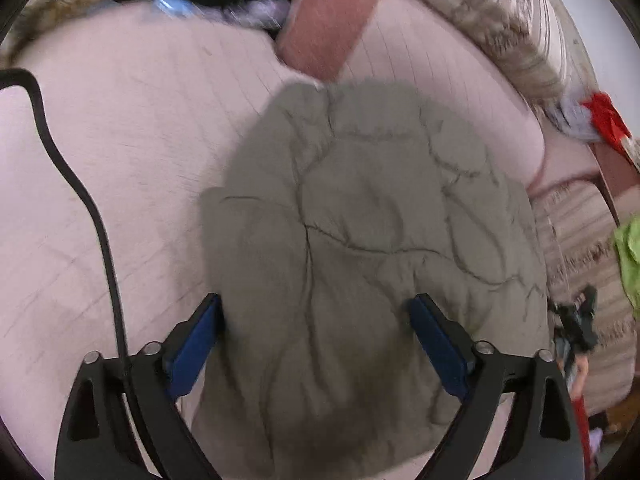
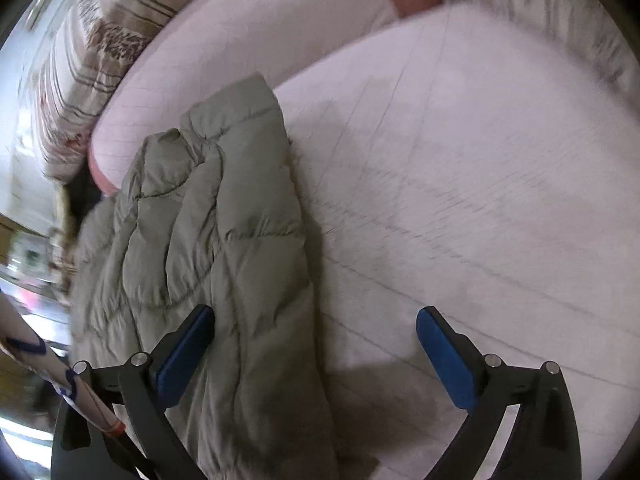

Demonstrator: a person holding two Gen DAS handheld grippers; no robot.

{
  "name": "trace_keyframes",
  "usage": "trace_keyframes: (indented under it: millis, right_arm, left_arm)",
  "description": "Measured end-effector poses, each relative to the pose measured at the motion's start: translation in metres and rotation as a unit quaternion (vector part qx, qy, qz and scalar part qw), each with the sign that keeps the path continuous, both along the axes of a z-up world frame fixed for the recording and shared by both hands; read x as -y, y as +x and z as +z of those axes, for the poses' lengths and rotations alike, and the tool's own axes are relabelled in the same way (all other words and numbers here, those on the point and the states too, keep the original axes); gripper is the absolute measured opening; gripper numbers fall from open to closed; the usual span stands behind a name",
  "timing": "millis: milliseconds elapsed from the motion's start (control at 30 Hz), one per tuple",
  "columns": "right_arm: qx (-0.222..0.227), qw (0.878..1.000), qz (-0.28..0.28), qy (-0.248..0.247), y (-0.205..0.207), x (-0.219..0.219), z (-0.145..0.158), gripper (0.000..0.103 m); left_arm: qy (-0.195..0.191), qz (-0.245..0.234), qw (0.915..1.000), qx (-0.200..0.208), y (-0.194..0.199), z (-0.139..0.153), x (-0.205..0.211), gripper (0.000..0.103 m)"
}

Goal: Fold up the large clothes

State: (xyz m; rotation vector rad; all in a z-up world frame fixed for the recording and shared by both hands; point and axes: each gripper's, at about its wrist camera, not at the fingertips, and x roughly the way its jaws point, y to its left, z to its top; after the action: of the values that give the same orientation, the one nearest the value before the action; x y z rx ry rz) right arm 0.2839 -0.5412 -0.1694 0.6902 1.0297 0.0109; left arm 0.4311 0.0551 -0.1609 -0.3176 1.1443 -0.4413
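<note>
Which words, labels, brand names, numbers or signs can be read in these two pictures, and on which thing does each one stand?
None can be read.
Grey padded jacket: no label or print shows in either view.
Pink bed cover: only thin lines, no text.
Red and white thing at the bed's edge: too blurred to tell whether it bears print.
White sleeve: blue marks, blurred, not readable as letters.

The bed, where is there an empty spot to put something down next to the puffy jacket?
Bare pink sheet lies beside the grey-green jacket, from its long edge out to the patterned blanket. In the left wrist view another bare patch runs from the jacket to the black cable. It is crowded by the clothes at the bed's edge.
</note>
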Motion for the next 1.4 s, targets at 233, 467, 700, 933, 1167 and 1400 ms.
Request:
trace_keyframes:
  millis: [233, 467, 700, 933, 1167, 1400]
  right_arm:
    - [0.021, 0.996, 0.045, 0.074, 0.024, -0.003, -0.020, 0.103]
    - [0.041, 0.988, 0.078, 0.125, 0.041, -0.020, -0.027, 0.103]
    - [0.040, 0.976, 0.150, 0.153, 0.036, -0.048, -0.032, 0.103]
    - [0.039, 0.974, 0.108, 0.196, 0.034, -0.049, -0.028, 0.075]
    - [0.066, 0.961, 0.131, 0.233, -0.008, -0.051, -0.005, 0.061]
    - [0.069, 0.968, 0.145, 0.192, -0.037, -0.052, -0.003, 0.068]
  left_arm:
    - [-0.104, -0.053, 0.9920, -0.047, 0.031, -0.032, -0.001, 0.103]
    - [-0.099, -0.047, 0.9932, -0.039, 0.024, -0.028, 0.002, 0.102]
    - [-0.101, -0.083, 0.9914, -0.002, 0.003, -0.024, 0.006, 0.102]
    - [-0.072, -0.026, 0.9970, -0.013, 0.000, -0.016, 0.010, 0.092]
    - [-0.087, -0.028, 0.9958, 0.003, -0.060, 0.021, -0.012, 0.077]
    - [-0.030, 0.009, 0.9994, -0.016, -0.079, 0.003, -0.017, 0.078]
